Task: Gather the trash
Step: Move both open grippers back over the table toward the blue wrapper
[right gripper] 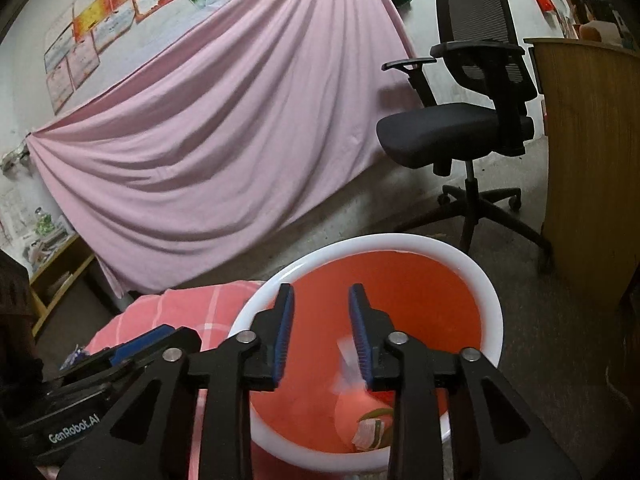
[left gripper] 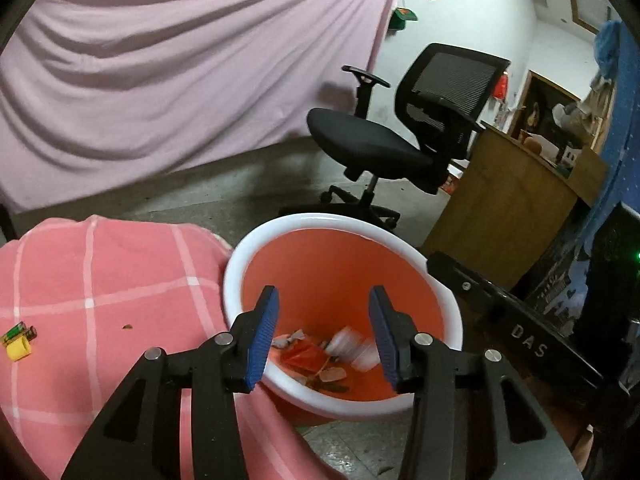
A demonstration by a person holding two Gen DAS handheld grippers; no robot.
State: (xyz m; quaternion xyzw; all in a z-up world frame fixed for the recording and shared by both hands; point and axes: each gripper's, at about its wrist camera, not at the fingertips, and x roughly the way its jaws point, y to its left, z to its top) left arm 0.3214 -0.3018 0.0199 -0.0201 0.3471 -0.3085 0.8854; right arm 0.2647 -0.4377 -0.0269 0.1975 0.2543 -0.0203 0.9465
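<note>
Two pairs of hand-held tongs hang over an orange bin with a thick white rim, which stands on the floor just beside a surface covered in a pink checked cloth. In the left wrist view, the left tongs are spread wide with nothing between their blue ribbed pads, poised above the bin's mouth. At the bottom of the bin lies the collected trash: crumpled clear plastic cups, a red wrapper, small pale scraps and something dark and greenish, all jumbled together. In the right wrist view, the right tongs are parted, though more narrowly than the left pair, and hang over the same bin. Just below their right pad, a blurred packet is inside the bin, pale orange with a white twisted top and a green and white label low down; whether it touches the pad cannot be told. On the cloth, well apart from the bin, sit a small yellow object and two batteries. Behind stand a black office chair, a draped pink sheet and a wooden desk.
</note>
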